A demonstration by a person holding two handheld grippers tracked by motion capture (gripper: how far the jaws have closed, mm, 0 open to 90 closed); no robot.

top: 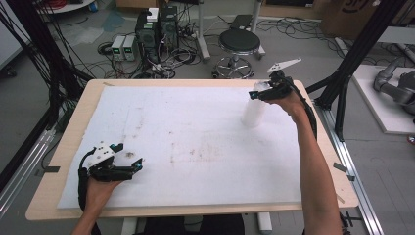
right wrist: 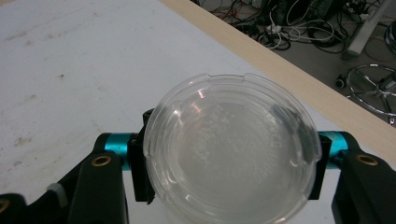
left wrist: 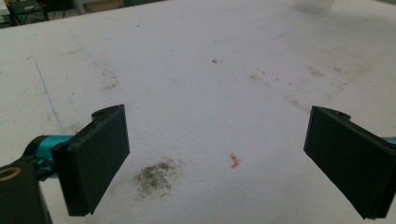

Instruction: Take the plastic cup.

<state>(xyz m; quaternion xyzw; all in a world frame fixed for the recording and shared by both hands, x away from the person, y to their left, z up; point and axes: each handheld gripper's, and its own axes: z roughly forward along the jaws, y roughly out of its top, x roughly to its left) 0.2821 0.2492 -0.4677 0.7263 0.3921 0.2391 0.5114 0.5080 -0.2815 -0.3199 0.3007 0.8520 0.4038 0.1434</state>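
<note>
A clear plastic cup (top: 253, 112) stands upside down at the far right of the white mat (top: 195, 142). My right gripper (top: 264, 93) reaches over its top. In the right gripper view the cup's round base (right wrist: 229, 140) sits between the two black jaws of that gripper (right wrist: 231, 158), with a pad pressed against each side. My left gripper (top: 128, 155) rests low over the mat's near left corner. Its jaws stand wide apart with nothing between them in the left gripper view (left wrist: 217, 140).
A dark smudge (left wrist: 156, 175) and a tiny orange scrap (left wrist: 234, 161) lie on the mat under the left gripper. The mat lies on a wooden table (top: 73, 127). Beyond it stand a round stool (top: 239, 43), floor electronics (top: 156, 32) and black frame posts (top: 352, 63).
</note>
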